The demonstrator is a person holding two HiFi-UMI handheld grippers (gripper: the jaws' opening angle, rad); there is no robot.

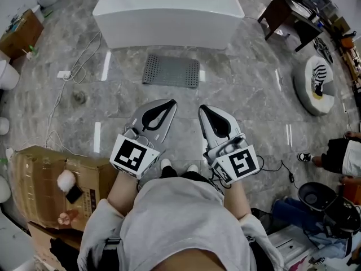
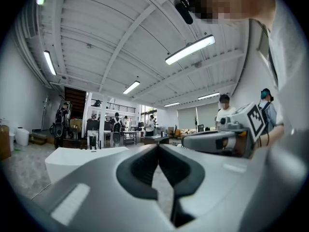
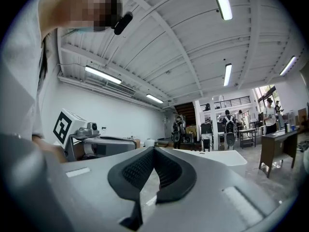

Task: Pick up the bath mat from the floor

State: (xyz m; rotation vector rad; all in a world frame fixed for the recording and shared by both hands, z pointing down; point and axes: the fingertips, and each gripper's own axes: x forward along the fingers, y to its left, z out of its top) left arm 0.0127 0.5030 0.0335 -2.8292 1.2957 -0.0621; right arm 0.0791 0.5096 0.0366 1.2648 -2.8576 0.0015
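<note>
marble floor (image 1: 248, 89), bath mat (image 1: 171, 70) lying before the bathtub (image 1: 168, 13)
our left gripper (image 1: 168, 103) and right gripper (image 1: 203, 109) hover near it, jaws closed, empty; cardboard box (image 1: 51, 174) at left.

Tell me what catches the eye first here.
A white bathtub fills the top of the head view, with the grey perforated bath mat flat on the floor before it. Nearer the person, the left gripper and right gripper point toward it, both shut and empty.

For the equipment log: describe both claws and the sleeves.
Left claw and right claw: light grey tapering shells with black ribbed pads. Each carries a white cube with black square markers. The sleeves are light grey.
</note>
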